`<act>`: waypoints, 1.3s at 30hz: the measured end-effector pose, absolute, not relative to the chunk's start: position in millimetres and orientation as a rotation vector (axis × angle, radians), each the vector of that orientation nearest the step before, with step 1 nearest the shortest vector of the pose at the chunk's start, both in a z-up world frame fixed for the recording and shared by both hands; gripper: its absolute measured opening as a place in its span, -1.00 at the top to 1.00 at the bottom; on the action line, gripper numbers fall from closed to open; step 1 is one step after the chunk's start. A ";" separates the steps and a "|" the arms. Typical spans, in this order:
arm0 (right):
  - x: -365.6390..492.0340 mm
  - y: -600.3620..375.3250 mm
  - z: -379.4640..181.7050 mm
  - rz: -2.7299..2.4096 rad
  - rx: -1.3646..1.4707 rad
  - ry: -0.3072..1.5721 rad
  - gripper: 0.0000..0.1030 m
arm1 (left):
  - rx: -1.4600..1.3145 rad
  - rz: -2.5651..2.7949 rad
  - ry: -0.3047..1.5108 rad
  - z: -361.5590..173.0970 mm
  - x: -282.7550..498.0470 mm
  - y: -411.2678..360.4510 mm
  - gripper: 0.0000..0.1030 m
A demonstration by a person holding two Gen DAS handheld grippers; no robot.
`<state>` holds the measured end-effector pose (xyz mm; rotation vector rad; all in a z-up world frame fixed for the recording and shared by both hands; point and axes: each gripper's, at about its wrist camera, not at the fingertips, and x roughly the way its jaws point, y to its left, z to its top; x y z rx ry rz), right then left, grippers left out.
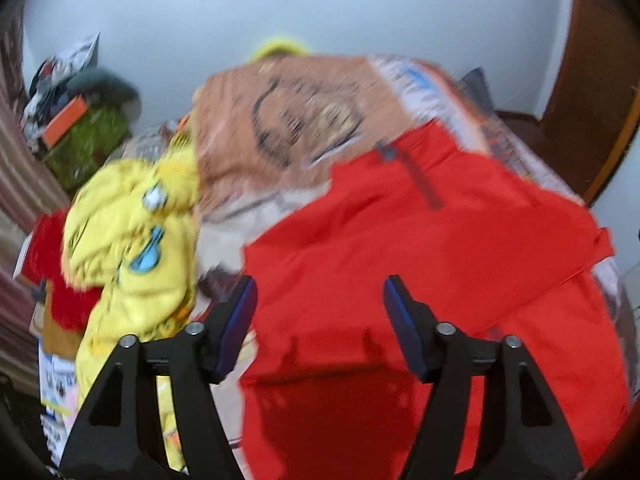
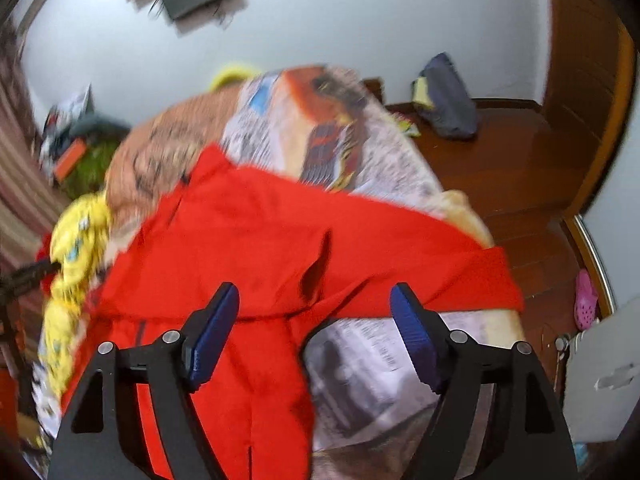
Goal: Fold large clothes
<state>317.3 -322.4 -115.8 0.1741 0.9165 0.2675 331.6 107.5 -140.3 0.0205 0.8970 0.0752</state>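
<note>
**Red garment spread on the bed, both claws released above it**

Along the left edge of the bed I see a crumpled yellow garment (image 1: 132,236) with blue cartoon prints, bunched in a heap and touching the red garment's (image 1: 420,264) left side. A smaller red cloth (image 1: 60,276) lies beyond it at the bed's left edge.

My left claw (image 1: 320,330) is released, its blue pads (image 1: 240,320) well apart with nothing between them, hovering over the near part of the red garment. The garment is bright red-orange and lies mostly flat across the middle of the bed on a printed bedspread (image 1: 296,120). A dark zipper line (image 1: 424,180) runs down near its far end, and a fold ridge crosses its right side. Both views are motion-blurred, so finer detail is lost.

From the right wrist, the red garment (image 2: 260,240) spreads wide towards the bed's right edge, where a sleeve-like part (image 2: 480,284) reaches out; a narrower part runs to the near edge. My right claw (image 2: 316,336) is also released and empty, over the near right part of the bedspread (image 2: 360,368).

Right of the bed, a pink shoe (image 2: 585,300) lies on the wooden floor (image 2: 520,168).
</note>
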 end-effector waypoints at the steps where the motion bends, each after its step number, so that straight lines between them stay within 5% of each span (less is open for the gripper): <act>1: 318.5 -335.9 -112.3 0.245 0.206 0.904 -0.57 | 0.021 0.048 0.877 -133.8 335.1 94.6 -0.32; 19: 364.5 -455.5 -228.0 -0.011 0.755 1.098 -0.59 | 0.026 -0.226 0.972 -192.2 381.4 -30.0 -0.38; 27: 398.3 -438.7 -214.3 -0.008 0.656 1.056 -0.57 | 0.027 -0.209 1.028 -212.7 382.7 -26.9 -0.38; 39: 391.2 -453.8 -230.5 -0.069 0.652 1.063 0.82 | 0.023 -0.203 1.025 -217.8 380.0 -21.1 -0.38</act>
